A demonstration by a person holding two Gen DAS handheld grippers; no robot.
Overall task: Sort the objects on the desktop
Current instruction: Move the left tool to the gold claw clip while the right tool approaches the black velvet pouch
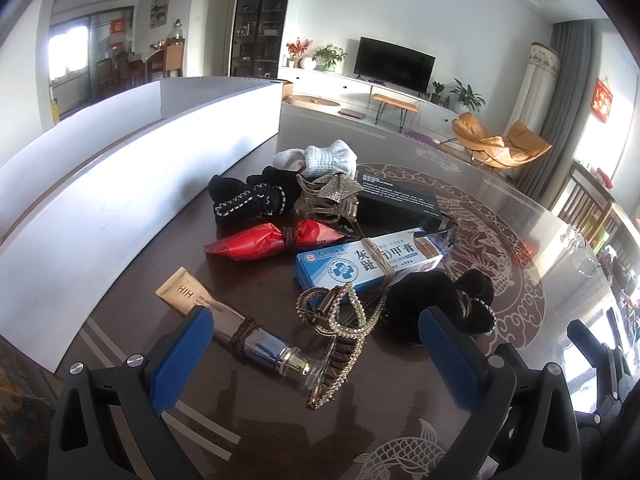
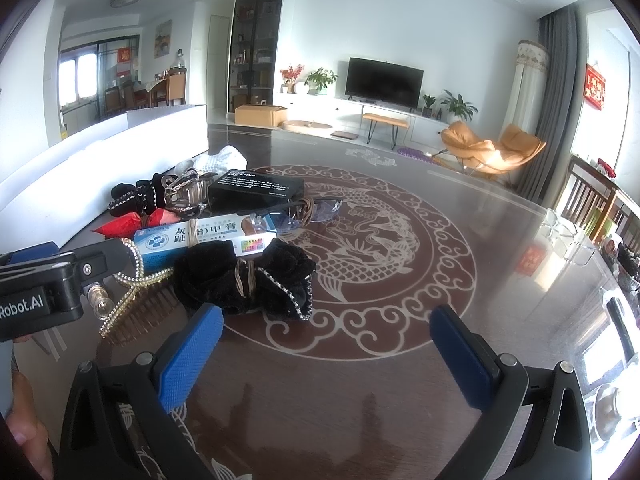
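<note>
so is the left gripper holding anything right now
No, the left gripper is open, its blue pads wide apart above the tube and hair clip on the table.

A dark glossy surface [image 2: 380, 380], inlaid with a pale dragon medallion, is seen. On it a long white box [image 1: 120, 184] is stood along the left. Beside the box a cluster is laid: a white sock [image 1: 332, 156], a black scrunchie [image 1: 248, 196], a red packet [image 1: 272, 240], a black carton [image 1: 396, 202], a blue ointment carton [image 1: 360, 264], a cosmetic tube [image 1: 224, 316], a beaded hair comb [image 1: 344, 340], a black velvet bow [image 2: 248, 276] and glasses [image 2: 316, 208].
</note>
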